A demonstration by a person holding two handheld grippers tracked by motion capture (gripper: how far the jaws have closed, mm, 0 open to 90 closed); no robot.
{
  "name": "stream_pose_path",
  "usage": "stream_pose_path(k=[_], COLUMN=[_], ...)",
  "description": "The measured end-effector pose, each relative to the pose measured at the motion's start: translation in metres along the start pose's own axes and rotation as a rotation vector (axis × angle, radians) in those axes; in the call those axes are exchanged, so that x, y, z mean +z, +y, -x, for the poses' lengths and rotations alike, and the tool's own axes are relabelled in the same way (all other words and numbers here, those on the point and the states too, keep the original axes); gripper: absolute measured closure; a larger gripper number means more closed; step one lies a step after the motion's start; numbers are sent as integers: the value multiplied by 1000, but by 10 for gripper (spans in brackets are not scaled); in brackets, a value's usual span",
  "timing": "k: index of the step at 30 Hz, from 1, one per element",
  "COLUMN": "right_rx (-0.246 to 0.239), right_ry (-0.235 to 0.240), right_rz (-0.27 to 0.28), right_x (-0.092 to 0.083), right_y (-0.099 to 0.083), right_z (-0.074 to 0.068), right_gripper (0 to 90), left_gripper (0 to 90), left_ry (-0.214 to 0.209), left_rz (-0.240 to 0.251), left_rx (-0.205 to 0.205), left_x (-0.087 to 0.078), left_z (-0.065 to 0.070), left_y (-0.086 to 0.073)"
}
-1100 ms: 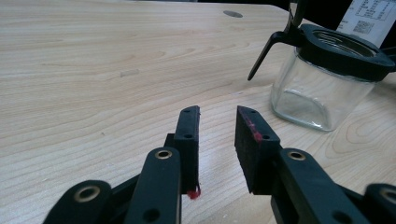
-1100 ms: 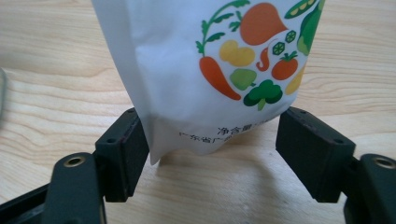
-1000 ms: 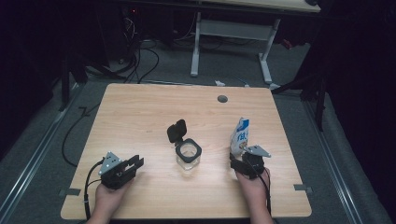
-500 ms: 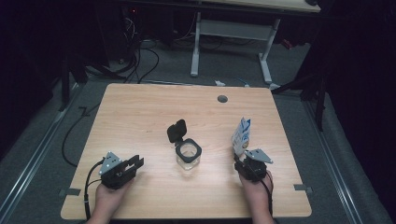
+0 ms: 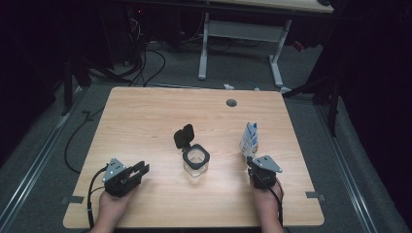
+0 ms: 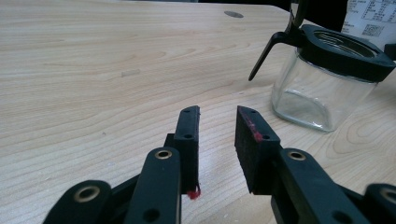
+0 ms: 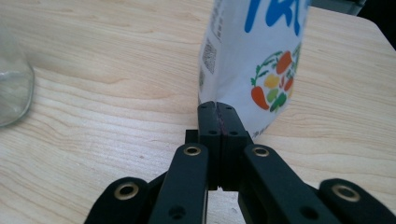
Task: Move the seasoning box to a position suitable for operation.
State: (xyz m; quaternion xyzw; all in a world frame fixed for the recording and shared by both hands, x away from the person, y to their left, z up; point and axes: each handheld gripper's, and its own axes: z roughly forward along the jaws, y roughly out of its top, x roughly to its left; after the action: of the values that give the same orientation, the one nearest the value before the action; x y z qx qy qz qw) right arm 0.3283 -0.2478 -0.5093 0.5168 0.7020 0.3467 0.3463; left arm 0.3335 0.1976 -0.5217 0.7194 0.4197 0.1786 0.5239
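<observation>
Right tongs (image 7: pixel 218 108) have just closed on the pouch's (image 7: pixel 254 60) bottom corner.
Pouch stands upright near the surface's (image 5: pixel 145 116) right edge; left tongs (image 6: pixel 217 128) part-open, holding nothing, near the front-left corner.

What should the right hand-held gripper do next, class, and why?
Probably lift the pouch gently and carry it toward the open glass jar. The right hand-held gripper has just closed its jaws, apparently pinching the pouch's bottom edge, and the jar's lid is flipped back.
</observation>
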Motion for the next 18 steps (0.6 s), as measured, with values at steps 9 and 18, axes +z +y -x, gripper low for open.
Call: stream_pose_path(k=[9,18], right_rx=[-5,32], right_ry=[5,7], right_rz=[2,13], right_x=[-15,-12], right_y=[-10,-6], right_z=[12,14], right_gripper=[900,748], left_gripper=[707,706], left_ry=[2,5], left_rz=[-5,0], left_rx=[3,-1], left_x=[1,0], left_z=[1,1], left_y=[0,0])
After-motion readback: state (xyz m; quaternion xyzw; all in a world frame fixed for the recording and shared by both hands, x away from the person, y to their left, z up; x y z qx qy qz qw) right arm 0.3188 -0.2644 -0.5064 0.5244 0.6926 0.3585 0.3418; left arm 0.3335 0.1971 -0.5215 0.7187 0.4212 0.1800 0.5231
